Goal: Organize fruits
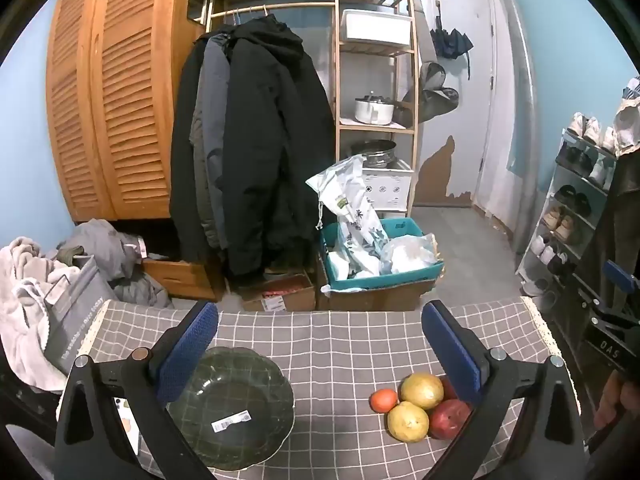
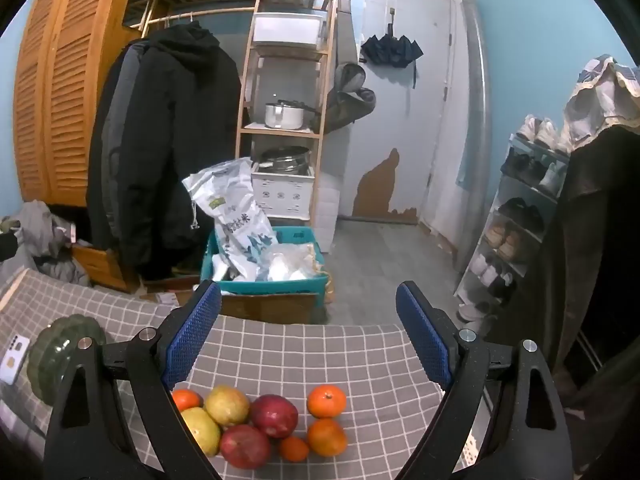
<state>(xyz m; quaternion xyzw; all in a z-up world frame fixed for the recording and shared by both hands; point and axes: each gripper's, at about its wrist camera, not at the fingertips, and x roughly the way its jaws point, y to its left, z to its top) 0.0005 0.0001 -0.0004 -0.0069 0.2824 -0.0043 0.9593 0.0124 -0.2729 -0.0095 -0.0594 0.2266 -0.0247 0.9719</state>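
A dark green glass bowl with a white barcode sticker sits empty on the grey checked tablecloth, partly behind my left gripper's left finger. My left gripper hangs open above the cloth with nothing between its blue pads. In the right wrist view a cluster of fruit lies close below my open right gripper: two yellow-green pears, two red apples and several oranges. The bowl shows at the left, behind that gripper's finger. The same fruit pile lies to the right in the left wrist view.
A white phone lies at the cloth's left edge. Beyond the table's far edge stand a teal crate of bags on cardboard boxes, hanging black coats, a wooden shelf and a shoe rack.
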